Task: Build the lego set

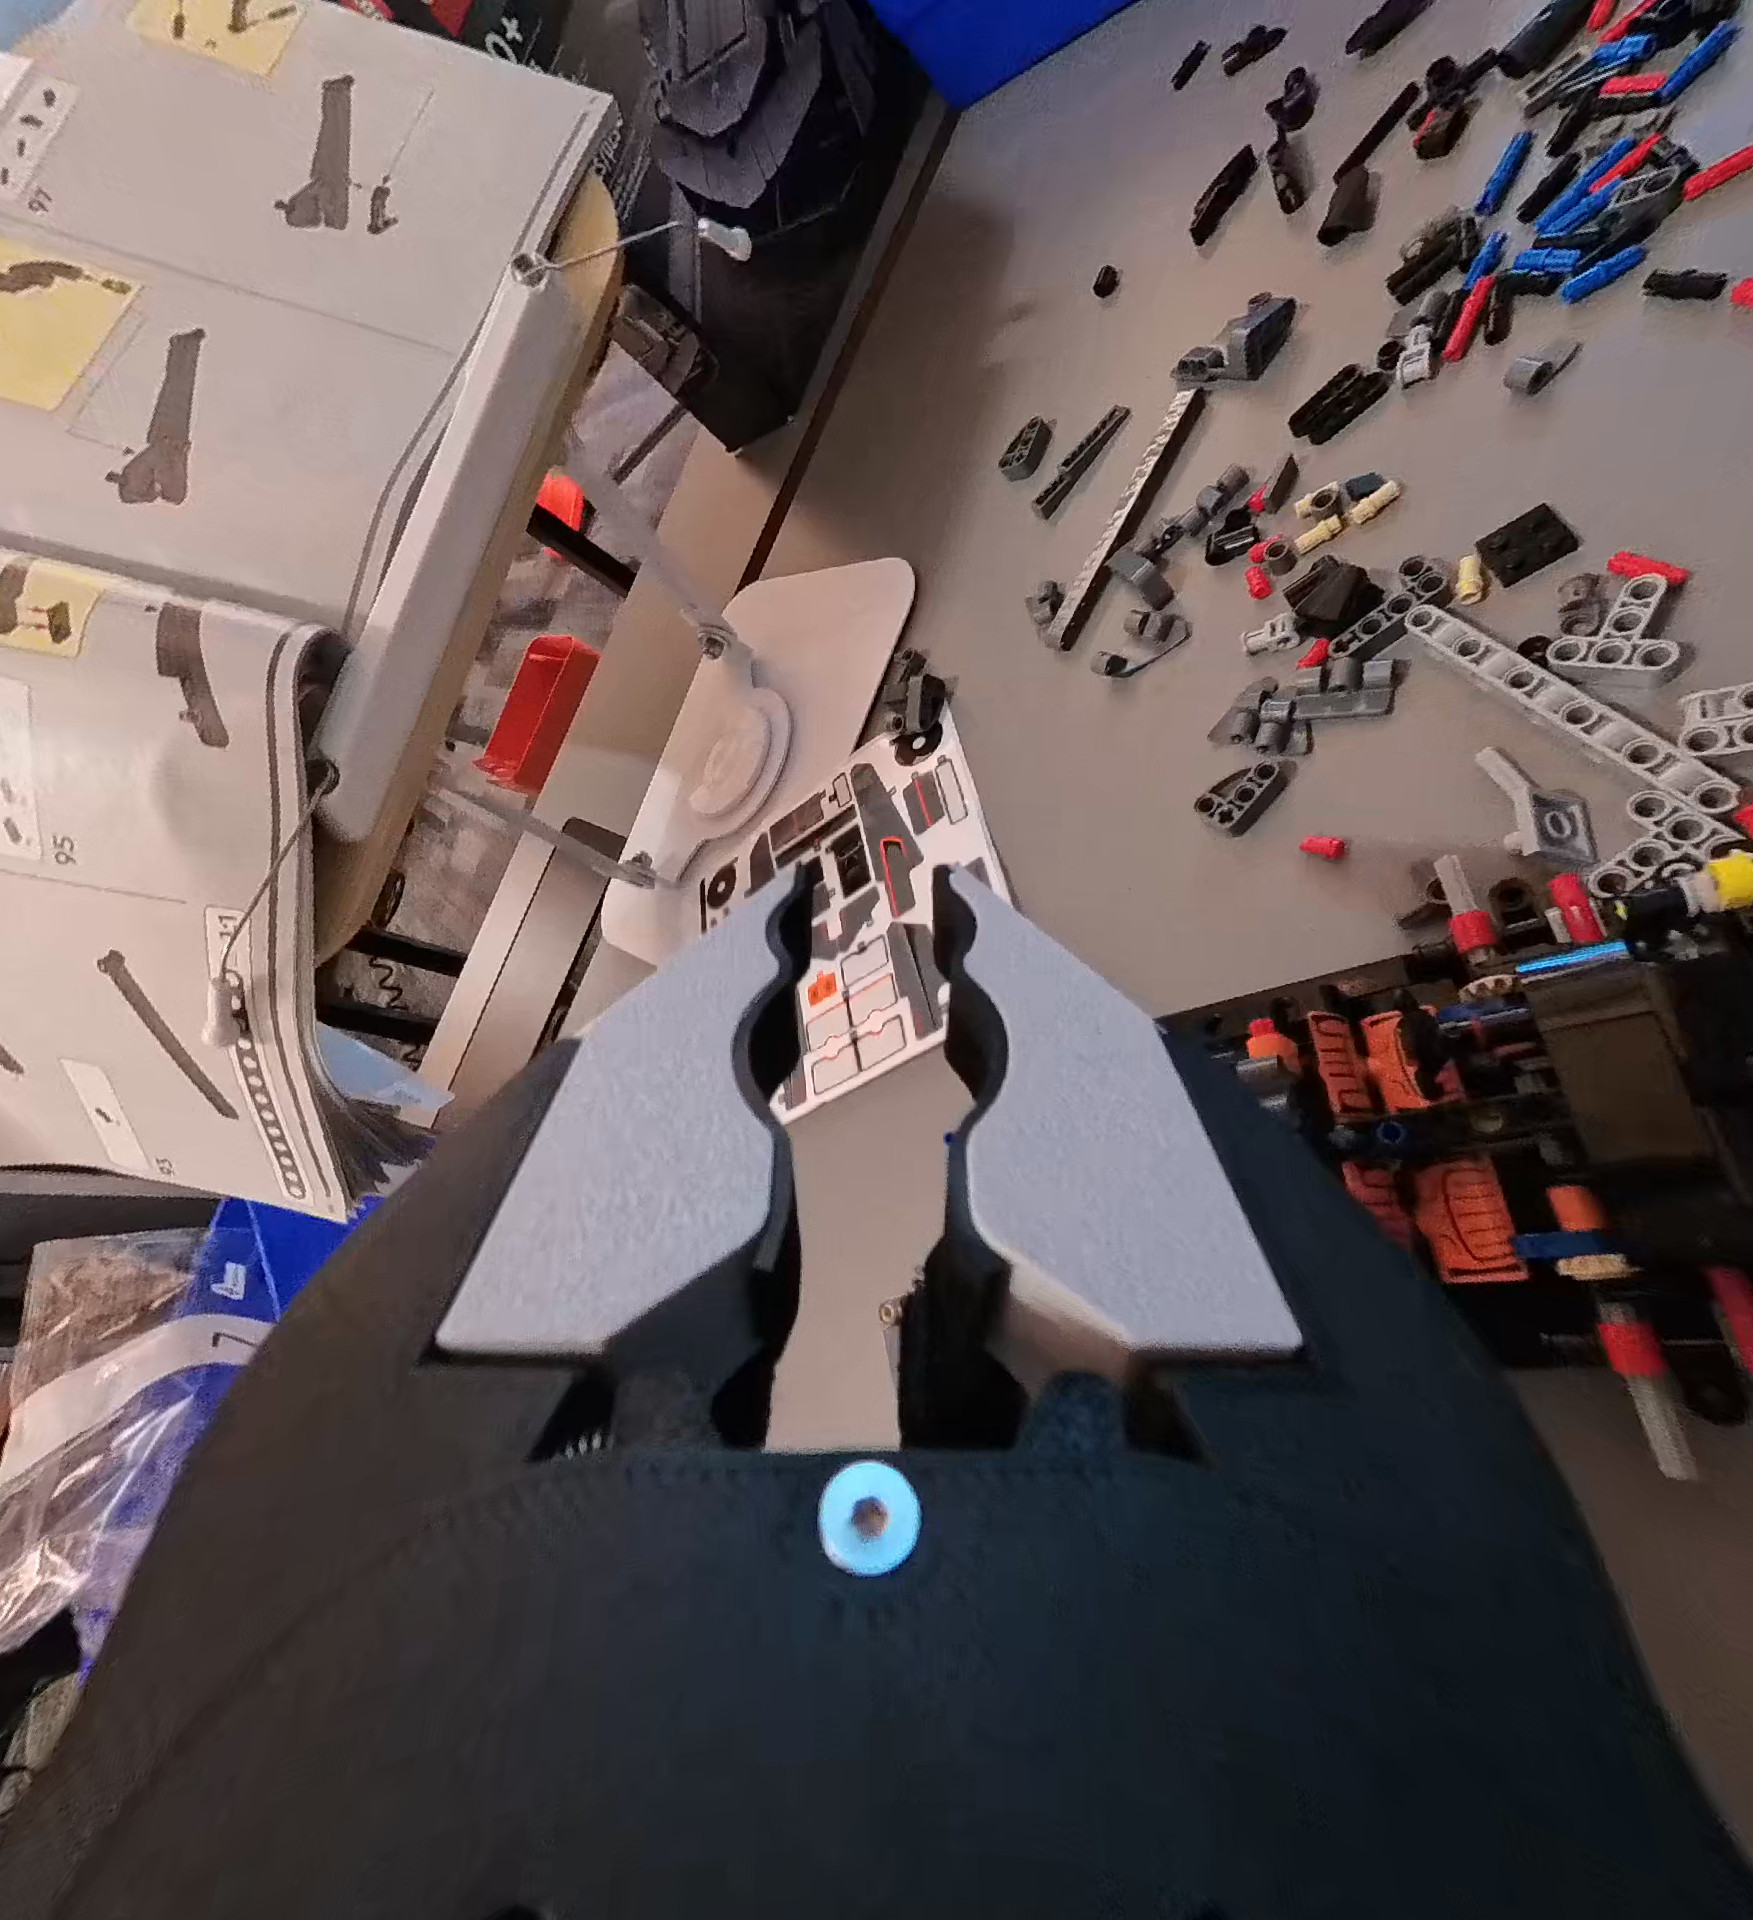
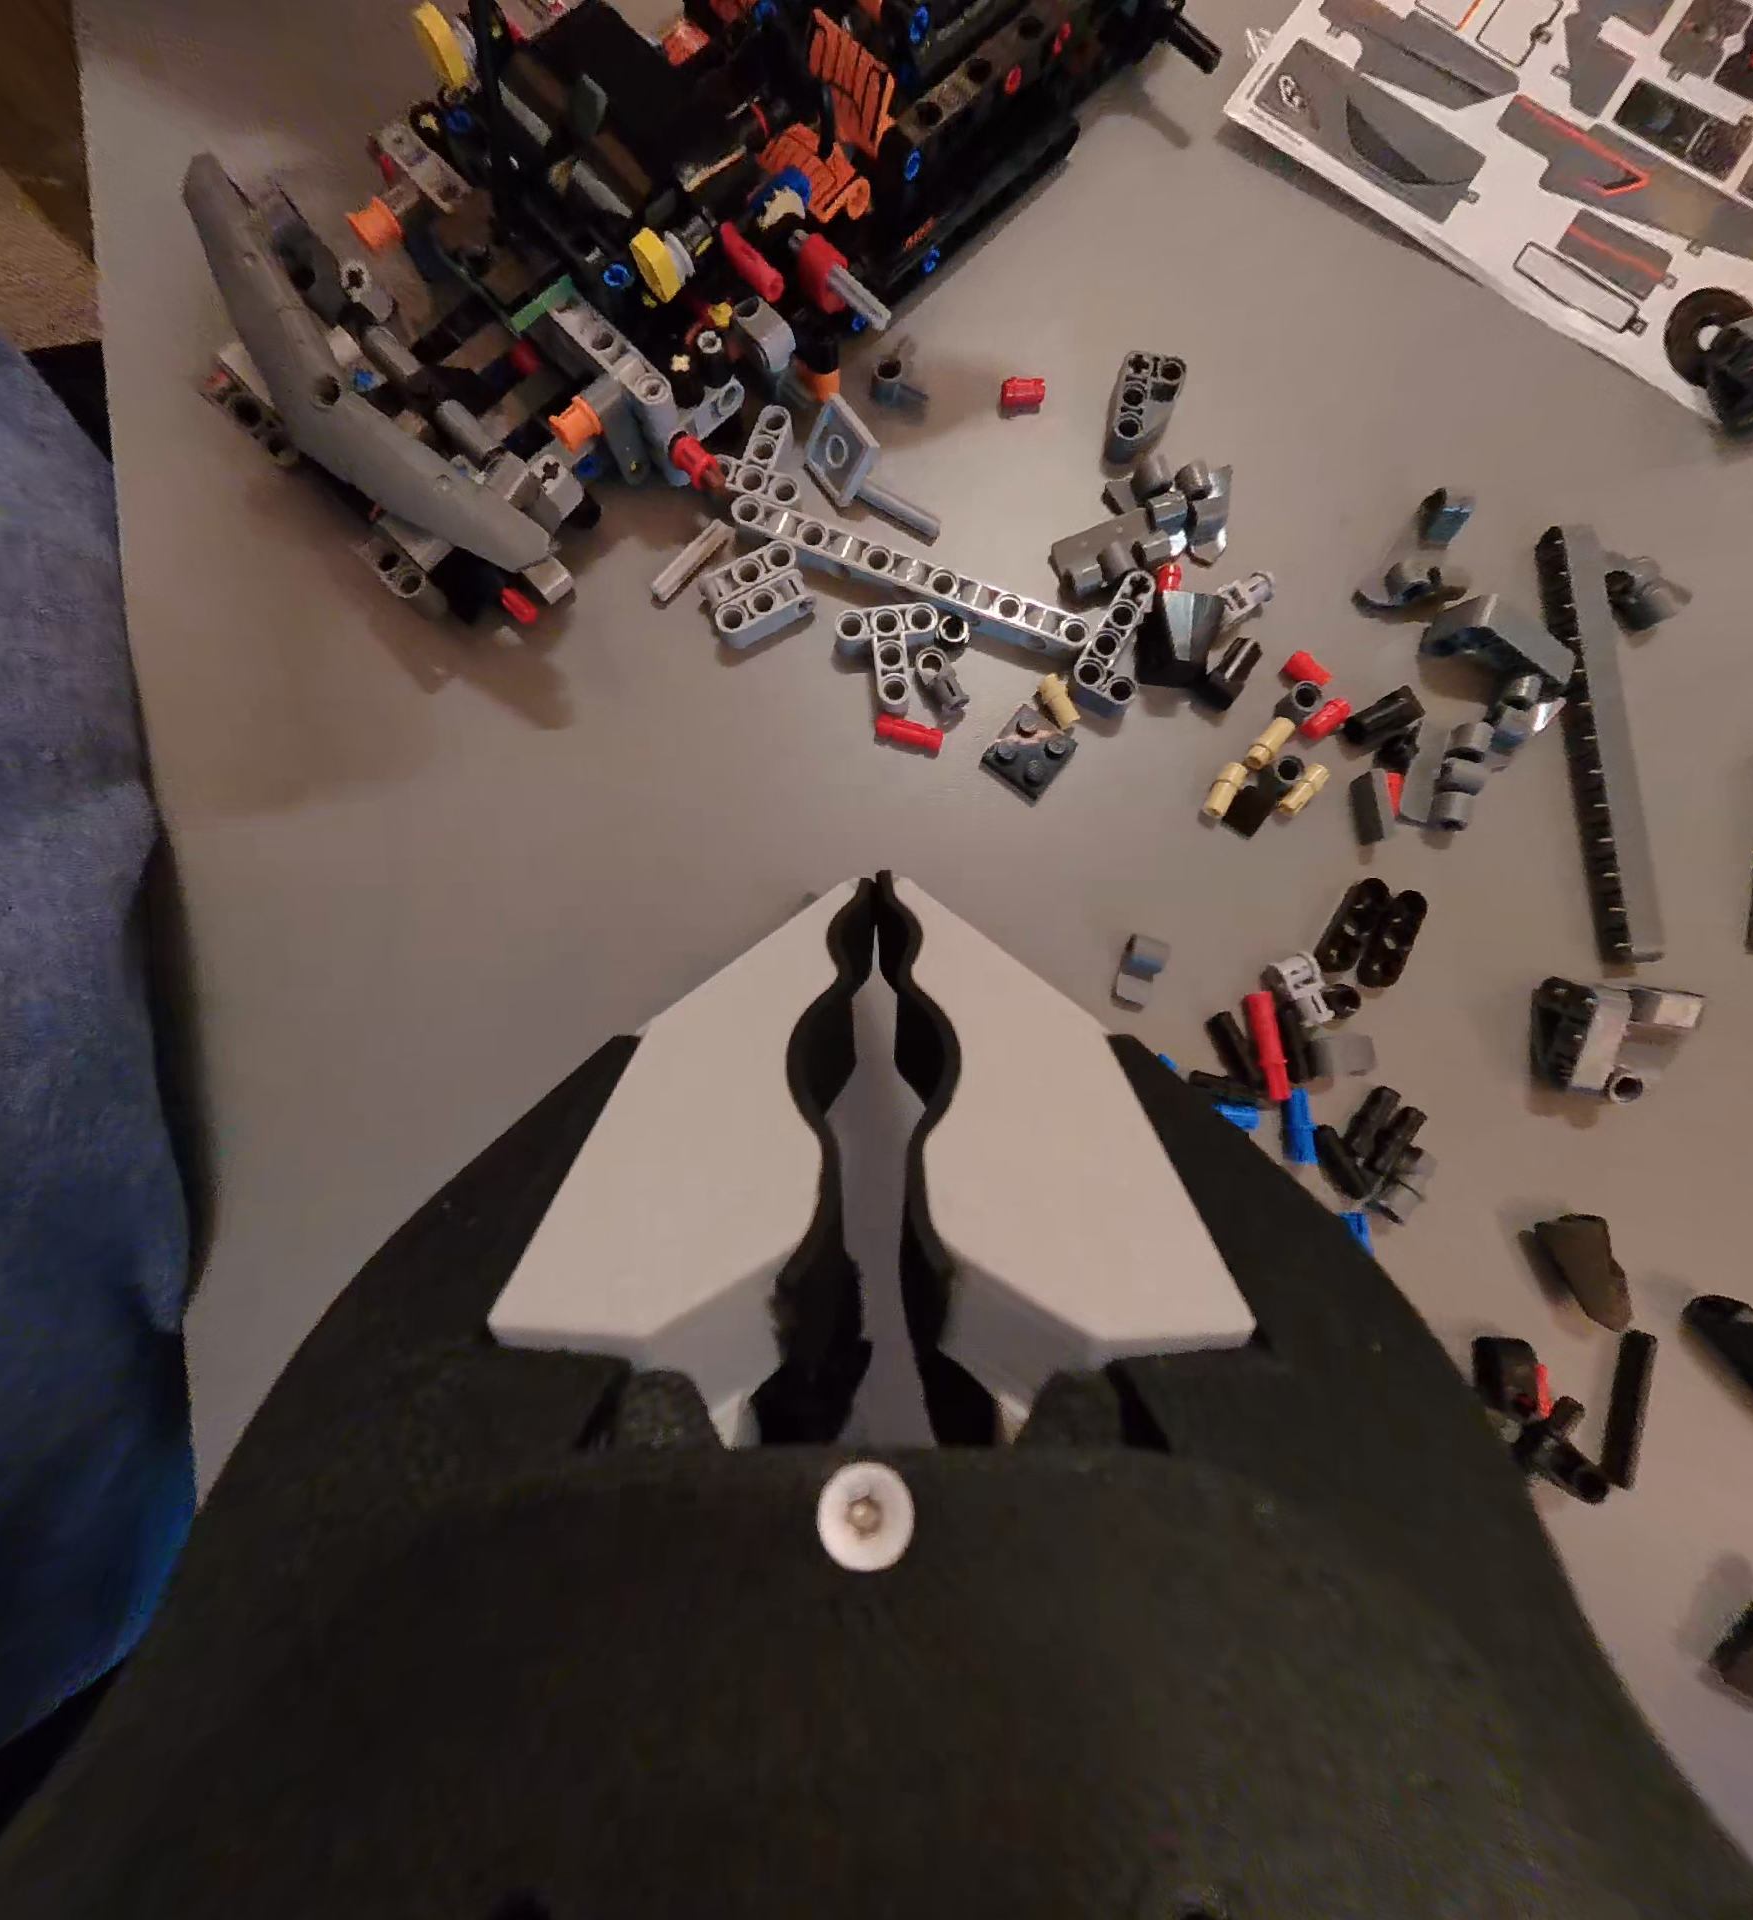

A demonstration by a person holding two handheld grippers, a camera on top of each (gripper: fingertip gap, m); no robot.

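The left gripper [image 1: 872, 894] hangs with jaws apart and empty over the sticker sheet [image 1: 856, 961], the right gripper [image 2: 877, 883] with jaws closed on nothing above the grey desk [image 2: 539, 831], near loose lego pieces [image 2: 913, 582] and the half-built model [image 2: 643, 229].

- table [image 2: 498, 831]: plain flat grey
- model [image 2: 747, 156]: mostly black, with orange ribbed bits, yellow, red and blue pins, plus a long grey panel [image 2: 332, 395]
- loose pieces [image 1: 1578, 208]: black, blue and red sticks; lighter grey beams [image 2: 903, 571] too
- sticker sheet [image 2: 1578, 156]: white, dark grey shapes with red-orange lines
- manual [image 1: 176, 416]: pale grey pages, yellow boxes
- grippers: black bodies, light grey fingers [image 2: 706, 1164]
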